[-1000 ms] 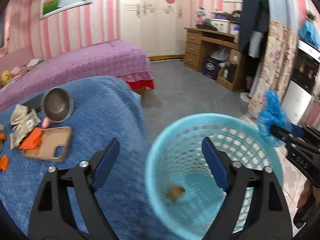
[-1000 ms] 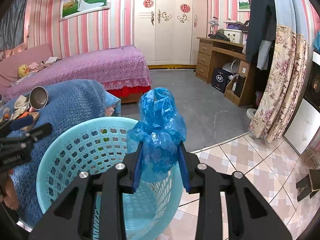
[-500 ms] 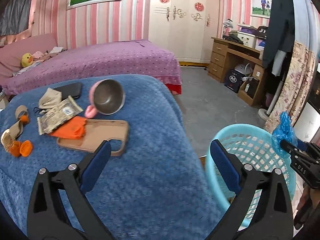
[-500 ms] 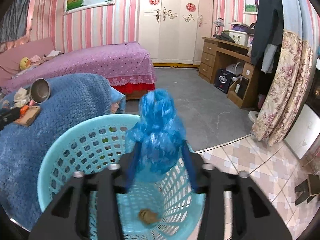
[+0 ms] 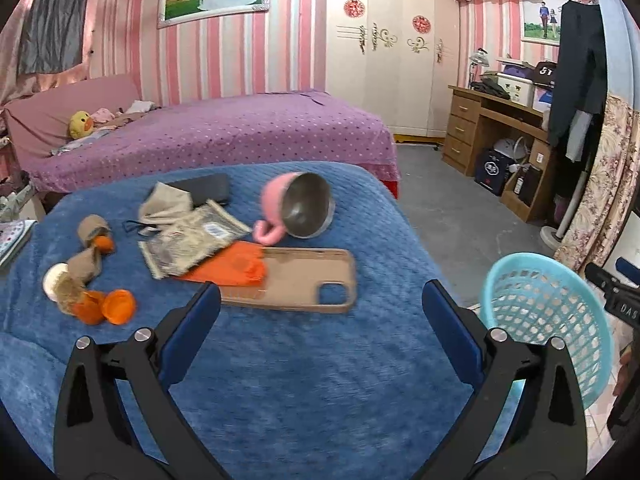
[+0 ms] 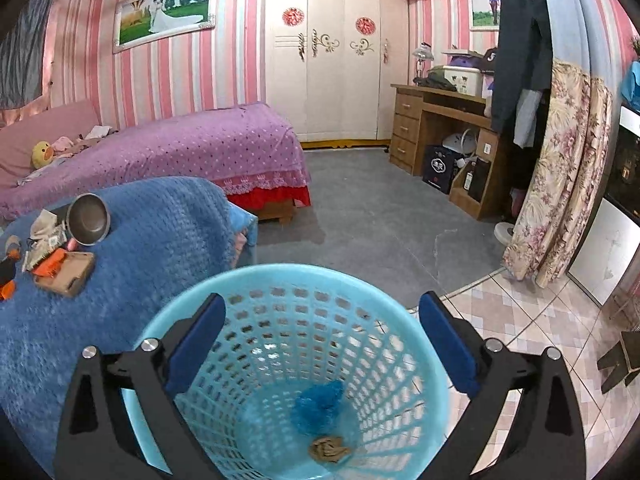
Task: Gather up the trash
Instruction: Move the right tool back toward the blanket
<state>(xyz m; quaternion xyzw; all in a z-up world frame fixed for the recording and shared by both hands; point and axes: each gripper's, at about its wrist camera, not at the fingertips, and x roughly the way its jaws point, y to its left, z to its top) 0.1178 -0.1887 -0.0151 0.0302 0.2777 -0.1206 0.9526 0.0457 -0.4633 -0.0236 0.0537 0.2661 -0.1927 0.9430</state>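
Note:
My right gripper [image 6: 322, 300] hangs over the light blue mesh basket [image 6: 304, 270], its jaws opening with nothing between them. A crumpled blue plastic bag [image 6: 320, 400] lies at the basket's bottom beside a brown paper wad [image 6: 328, 448]. My left gripper [image 5: 320, 290] is open and empty above the blue blanket [image 5: 300, 380]. Ahead of it lie an orange wrapper [image 5: 236, 264], a printed snack packet [image 5: 188, 240], orange caps [image 5: 116, 306] and brown paper scraps [image 5: 86, 260]. In the left wrist view the basket [image 5: 520, 258] stands at the right.
A tan phone case [image 5: 296, 280], a tipped pink mug with a steel inside [image 5: 304, 210] and a black wallet [image 5: 208, 190] share the blanket. Behind are a purple bed [image 5: 240, 128], a wooden desk [image 6: 440, 128] and a floral curtain [image 6: 560, 180].
The right gripper's jaws spread and the blue bag dropped into the basket. The left gripper swung left from over the basket to over the blanket's clutter.

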